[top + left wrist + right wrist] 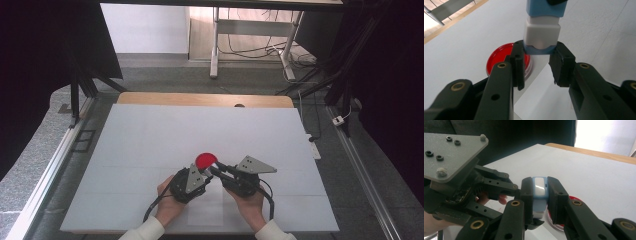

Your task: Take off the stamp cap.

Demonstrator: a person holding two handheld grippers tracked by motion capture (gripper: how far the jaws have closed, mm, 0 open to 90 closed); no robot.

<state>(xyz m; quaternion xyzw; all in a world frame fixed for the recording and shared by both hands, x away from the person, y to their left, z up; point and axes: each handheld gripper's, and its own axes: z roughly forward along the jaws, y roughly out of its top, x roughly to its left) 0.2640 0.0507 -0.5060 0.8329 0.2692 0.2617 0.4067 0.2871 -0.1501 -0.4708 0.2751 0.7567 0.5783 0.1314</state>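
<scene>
Forearms in white sleeves are coming in at the near edge of the high view, each hand carrying a hand-held gripper. Going left to right, the left hand-held gripper [204, 173] is clamping the lower, pale-blue end of a small blue-and-white block [542, 35], its jaws pressing on either side of that end. Just right of it, the right hand-held gripper [214, 169] is closing on the other end of the same block [539, 195], pads tight against both its flanks. Judging by this two-ended grip, the person is probably pulling the block apart or twisting a cap off it, with one end being steadied while the other is being worked; which end is the cap I cannot tell.

Both tools are holding the block just above the white tabletop [150, 145], near its front middle. A round red dish [206, 160] is lying flat on the tabletop directly beyond the jaws, close enough that a dropped piece could land on it. Nothing else is crowding the work; cables are trailing back toward the person.
</scene>
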